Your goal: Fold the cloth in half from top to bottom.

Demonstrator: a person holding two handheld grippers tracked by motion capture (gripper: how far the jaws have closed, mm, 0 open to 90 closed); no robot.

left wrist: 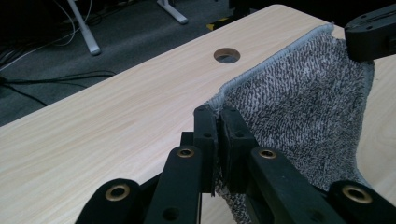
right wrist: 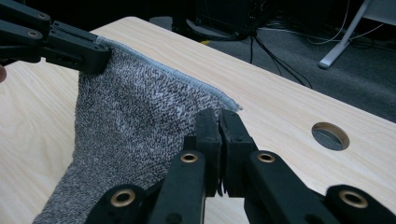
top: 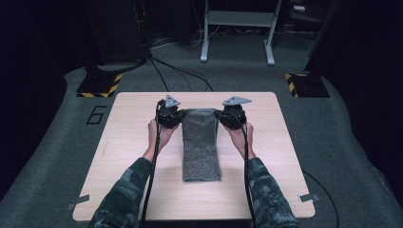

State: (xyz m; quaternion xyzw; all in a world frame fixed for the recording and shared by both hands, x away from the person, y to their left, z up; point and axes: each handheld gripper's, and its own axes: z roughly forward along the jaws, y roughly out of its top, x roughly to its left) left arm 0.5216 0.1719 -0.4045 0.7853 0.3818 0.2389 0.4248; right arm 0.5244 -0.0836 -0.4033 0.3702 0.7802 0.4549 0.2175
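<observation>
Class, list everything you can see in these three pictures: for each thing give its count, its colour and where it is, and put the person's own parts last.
towel: one, speckled grey with a pale hemmed edge, along the middle of the table, far end lifted by its two corners
table: one, light wood, centre of the floor; a round hole near its far edge
floor markers: two, black with yellow stripes, beyond the table's far corners
frame legs: one pair, light grey, on the carpet behind the table
floor cables: several, black, behind the table
left gripper: one, black, jaws shut on the towel's corner
right gripper: one, black, jaws shut on the other corner
sleeves: two, camouflage, bottom of the high view
</observation>
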